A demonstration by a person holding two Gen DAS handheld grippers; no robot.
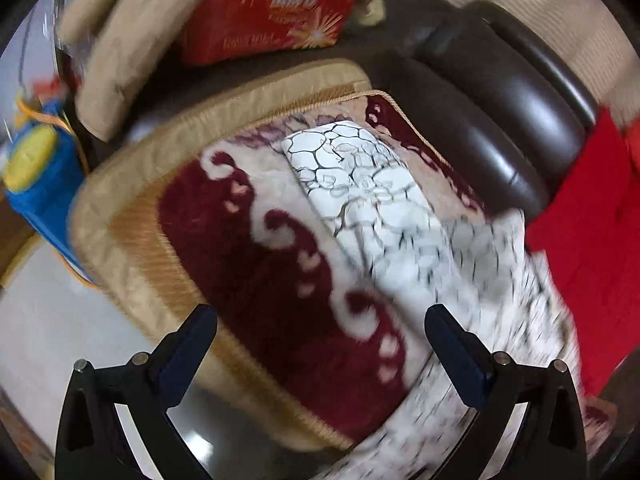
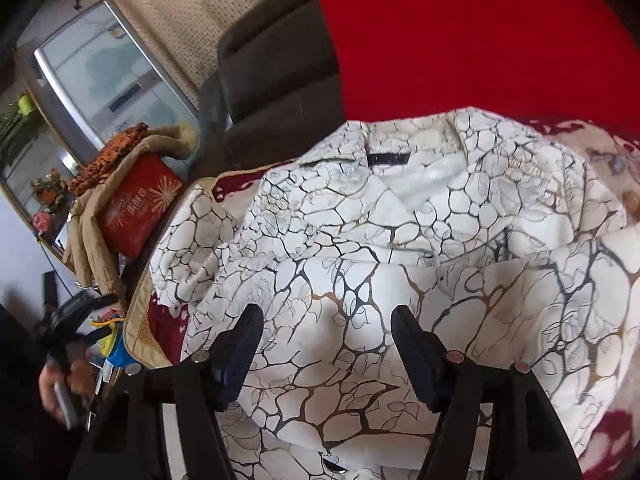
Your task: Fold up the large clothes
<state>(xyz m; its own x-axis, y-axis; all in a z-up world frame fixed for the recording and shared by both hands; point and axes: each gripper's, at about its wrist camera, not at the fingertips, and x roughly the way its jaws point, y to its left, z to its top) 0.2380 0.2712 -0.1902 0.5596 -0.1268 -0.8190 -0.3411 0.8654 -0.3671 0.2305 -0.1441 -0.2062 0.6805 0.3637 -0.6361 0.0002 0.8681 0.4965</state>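
Note:
A white garment with a black and gold crackle print (image 2: 400,240) lies spread on a maroon and cream patterned blanket (image 1: 256,240). Its collar with a black label (image 2: 388,158) points away from me. In the left wrist view the garment (image 1: 372,184) lies to the right. My left gripper (image 1: 320,320) is open and empty, above the blanket at the garment's left side. My right gripper (image 2: 326,320) is open over the garment's lower middle, with cloth under its fingers and nothing gripped.
A red cloth (image 2: 480,40) lies beyond the collar. A dark leather sofa arm (image 1: 500,120) is at the right. A red printed cushion (image 1: 272,8) and beige padded cover (image 1: 120,40) lie behind. A blue and yellow toy (image 1: 40,176) is on the left.

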